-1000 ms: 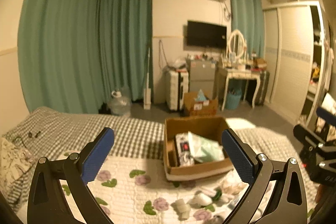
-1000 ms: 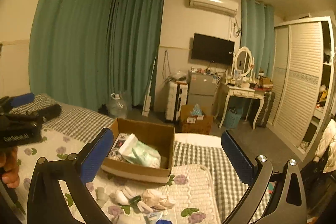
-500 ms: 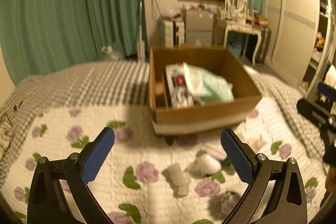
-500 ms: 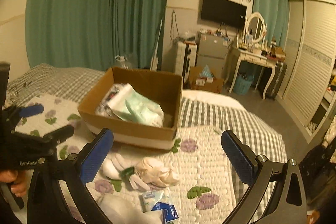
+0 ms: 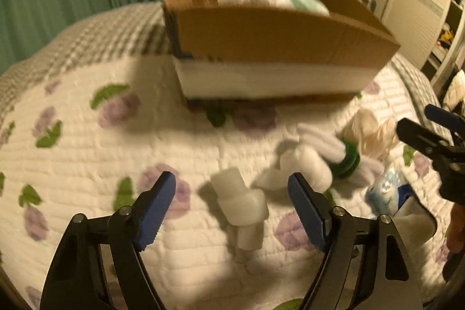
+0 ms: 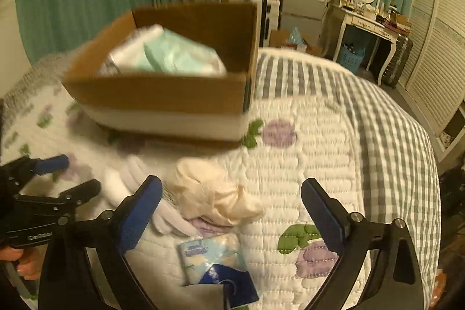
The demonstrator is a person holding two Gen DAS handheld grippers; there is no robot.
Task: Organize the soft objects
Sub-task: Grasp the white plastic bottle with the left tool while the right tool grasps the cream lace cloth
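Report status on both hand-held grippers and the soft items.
Left hand-held gripper closing around white roll, no contact. Right hand-held gripper closing, empty, over cream cloth. Cardboard box unobstructed.

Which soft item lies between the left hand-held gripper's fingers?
The white rolled bundle, alone between the closing left hand-held gripper; the gloves and cream cloth lie farther right.

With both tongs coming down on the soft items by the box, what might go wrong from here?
1. The left tongs are closing around the white roll, which lies skewed between the pads; it may squirt out or be pinched at one end.
2. The right tongs are closing over the cream cloth, which overlaps the white gloves, so both may lift together.
3. The tongs work close together and could collide.
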